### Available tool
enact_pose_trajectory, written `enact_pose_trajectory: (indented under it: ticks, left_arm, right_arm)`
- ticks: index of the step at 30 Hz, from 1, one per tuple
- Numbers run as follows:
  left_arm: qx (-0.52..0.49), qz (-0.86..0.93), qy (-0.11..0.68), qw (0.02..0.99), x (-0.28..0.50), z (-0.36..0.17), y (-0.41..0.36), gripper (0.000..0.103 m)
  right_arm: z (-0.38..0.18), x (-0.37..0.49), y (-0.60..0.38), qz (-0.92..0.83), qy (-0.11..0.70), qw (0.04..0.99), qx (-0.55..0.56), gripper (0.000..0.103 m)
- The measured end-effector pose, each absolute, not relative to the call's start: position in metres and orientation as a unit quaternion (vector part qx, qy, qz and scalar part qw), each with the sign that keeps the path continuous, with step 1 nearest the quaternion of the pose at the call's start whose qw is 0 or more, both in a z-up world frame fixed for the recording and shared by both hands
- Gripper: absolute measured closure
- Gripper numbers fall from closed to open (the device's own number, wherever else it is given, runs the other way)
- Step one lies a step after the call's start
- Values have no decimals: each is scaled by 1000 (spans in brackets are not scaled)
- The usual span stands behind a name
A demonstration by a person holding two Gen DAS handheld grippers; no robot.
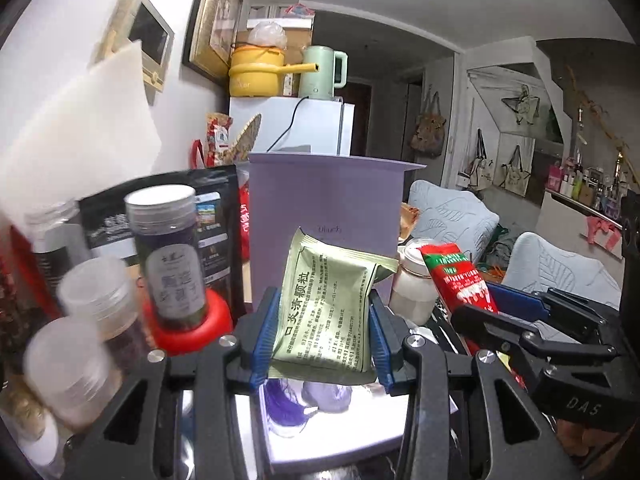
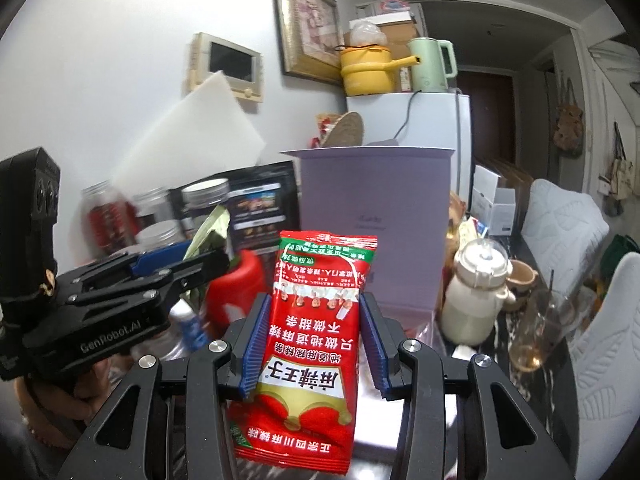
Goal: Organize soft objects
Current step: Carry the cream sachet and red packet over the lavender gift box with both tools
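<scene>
My left gripper (image 1: 324, 320) is shut on a green medicine sachet (image 1: 332, 304) and holds it upright in front of a lilac box (image 1: 324, 204). My right gripper (image 2: 314, 340) is shut on a red snack packet (image 2: 316, 344), printed upside down, also in front of the lilac box (image 2: 372, 216). In the left wrist view the right gripper (image 1: 476, 304) shows at the right with the red packet (image 1: 460, 276). In the right wrist view the left gripper (image 2: 208, 256) shows at the left with the green sachet (image 2: 212, 232).
Clear-lidded jars (image 1: 168, 256) and a black pouch (image 1: 216, 216) crowd the left. A cream bottle (image 2: 476, 296) and a glass (image 2: 536, 336) stand at the right. A white fridge (image 2: 420, 120) with a yellow pot (image 2: 368, 68) and a green kettle (image 2: 430, 64) is behind.
</scene>
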State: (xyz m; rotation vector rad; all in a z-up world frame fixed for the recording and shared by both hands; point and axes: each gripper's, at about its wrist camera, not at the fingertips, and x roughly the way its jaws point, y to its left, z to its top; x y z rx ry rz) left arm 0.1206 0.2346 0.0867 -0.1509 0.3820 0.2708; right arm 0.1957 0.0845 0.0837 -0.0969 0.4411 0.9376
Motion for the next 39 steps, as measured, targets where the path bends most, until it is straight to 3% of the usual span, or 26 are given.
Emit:
enact_pose_trajectory:
  ticks: [19, 39]
  left_arm:
    - [-88, 148, 252, 952, 218, 35, 260, 62]
    - [-99, 171, 365, 910, 258, -31, 275, 62]
  right_arm:
    - [38, 299, 128, 409, 253, 876, -43, 60]
    - [-16, 330, 148, 382, 333, 859, -74, 60]
